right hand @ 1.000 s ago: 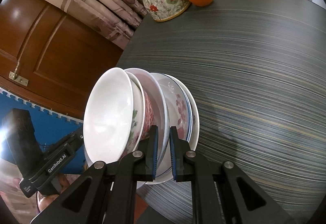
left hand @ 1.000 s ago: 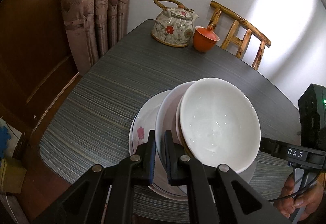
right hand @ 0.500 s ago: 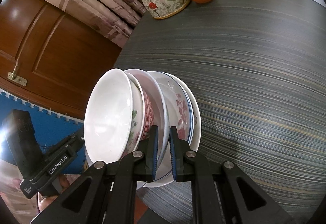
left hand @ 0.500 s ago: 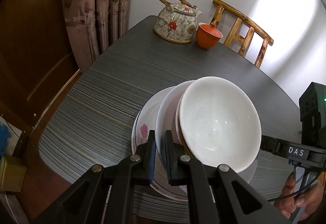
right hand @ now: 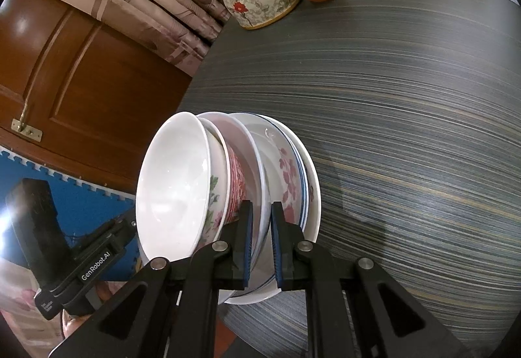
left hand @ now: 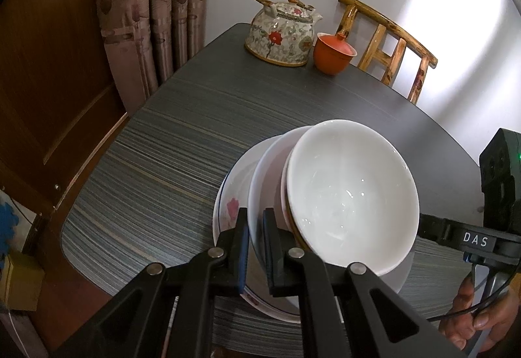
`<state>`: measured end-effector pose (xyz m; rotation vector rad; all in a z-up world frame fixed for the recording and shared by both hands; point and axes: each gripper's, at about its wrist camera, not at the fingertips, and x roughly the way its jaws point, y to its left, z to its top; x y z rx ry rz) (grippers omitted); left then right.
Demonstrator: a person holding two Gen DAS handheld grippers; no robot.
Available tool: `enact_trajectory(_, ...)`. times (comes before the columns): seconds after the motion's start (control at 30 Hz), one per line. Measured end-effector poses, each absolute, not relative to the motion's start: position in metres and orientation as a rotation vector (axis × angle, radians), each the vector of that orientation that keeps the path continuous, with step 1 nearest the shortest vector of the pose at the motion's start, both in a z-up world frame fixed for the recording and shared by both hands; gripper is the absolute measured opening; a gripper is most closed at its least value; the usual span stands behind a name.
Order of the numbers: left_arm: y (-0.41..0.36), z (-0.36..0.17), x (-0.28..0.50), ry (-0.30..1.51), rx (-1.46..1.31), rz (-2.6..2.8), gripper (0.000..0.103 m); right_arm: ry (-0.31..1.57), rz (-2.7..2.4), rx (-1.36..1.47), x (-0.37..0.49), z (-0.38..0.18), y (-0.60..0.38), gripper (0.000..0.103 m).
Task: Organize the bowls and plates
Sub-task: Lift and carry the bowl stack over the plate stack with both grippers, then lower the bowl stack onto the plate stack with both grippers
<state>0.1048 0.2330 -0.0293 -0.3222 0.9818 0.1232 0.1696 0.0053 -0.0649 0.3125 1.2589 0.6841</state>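
We hold the stack (left hand: 325, 205) with both tools (left hand: 255, 247) (right hand: 261, 244) pinching rims; next, lower it level onto the counter (left hand: 195, 130).

**Barely a drift**

In the left wrist view the teapot (left hand: 280, 32) and the orange lidded cup (left hand: 332, 56) beside it sit a touch higher than a second ago. Toward the teapot's side of the stack of plates and bowls (left hand: 351, 195), slightly less of the flowered plate (left hand: 229, 211) shows.

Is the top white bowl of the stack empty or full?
Empty. The top white bowl shows a bare glossy inside, with nothing in it.
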Motion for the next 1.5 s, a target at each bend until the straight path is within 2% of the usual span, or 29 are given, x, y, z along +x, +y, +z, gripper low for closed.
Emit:
enact_trajectory(0.67,0.225,-0.031,0.105,0.919,-0.189,0.13,0.01,1.146,0.65,0.315,0.158,-0.064,0.005,0.014)
enact_trajectory(0.9,0.223,-0.032,0.103,0.912,-0.151,0.143,0.017,1.082,0.611,0.295,0.15,-0.051,-0.004,0.026)
enact_trajectory(1.23,0.217,-0.013,0.086,0.896,-0.079,0.17,0.017,1.023,0.588,0.28,0.124,-0.04,-0.015,0.045)
enact_trajectory(1.37,0.216,0.004,0.068,0.864,-0.072,0.192,0.017,0.974,0.558,0.259,0.107,-0.032,-0.018,0.048)
enact_trajectory(1.43,0.213,0.013,0.057,0.849,-0.071,0.204,0.02,0.954,0.545,0.255,0.1,-0.028,-0.02,0.049)
enact_trajectory(1.5,0.208,0.018,0.049,0.84,-0.063,0.218,0.032,0.904,0.52,0.255,0.089,-0.022,-0.022,0.05)
